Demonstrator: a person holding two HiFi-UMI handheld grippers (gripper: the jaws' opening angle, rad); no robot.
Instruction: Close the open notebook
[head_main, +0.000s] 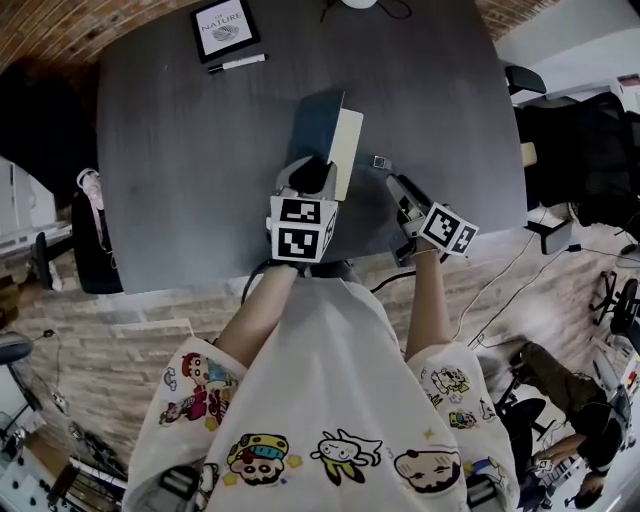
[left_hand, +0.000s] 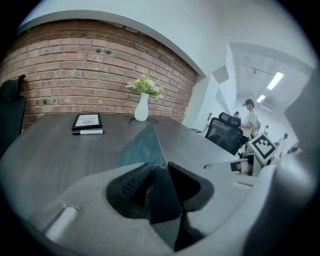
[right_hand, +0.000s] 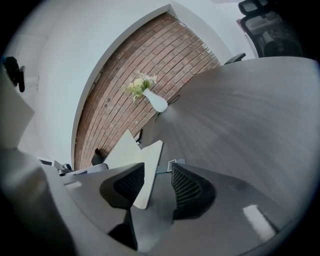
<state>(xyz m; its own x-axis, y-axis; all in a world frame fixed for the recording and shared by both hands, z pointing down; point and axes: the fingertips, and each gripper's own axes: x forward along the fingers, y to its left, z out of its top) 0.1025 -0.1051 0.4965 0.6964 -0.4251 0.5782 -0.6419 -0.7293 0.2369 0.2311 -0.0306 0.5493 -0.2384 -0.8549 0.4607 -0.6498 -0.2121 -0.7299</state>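
Observation:
The notebook (head_main: 322, 128) stands half raised on the dark grey table (head_main: 180, 170), its teal cover up and its cream pages (head_main: 346, 150) facing right. My left gripper (head_main: 312, 172) is at the cover's near edge. In the left gripper view the cover (left_hand: 142, 147) runs edge-on between the jaws of the left gripper (left_hand: 160, 182), with a dark gap beside the right pad, so the jaws stand open around it. My right gripper (head_main: 397, 190) is open, to the right of the notebook and apart from it. In its own view the cream pages (right_hand: 145, 160) lie beyond the right gripper (right_hand: 157, 187).
A framed card (head_main: 224, 27) and a pen (head_main: 237, 63) lie at the table's far left, and a white vase with flowers (left_hand: 142, 107) stands at the far edge. A small square item (head_main: 381, 161) sits right of the notebook. Office chairs (head_main: 560, 130) stand right of the table.

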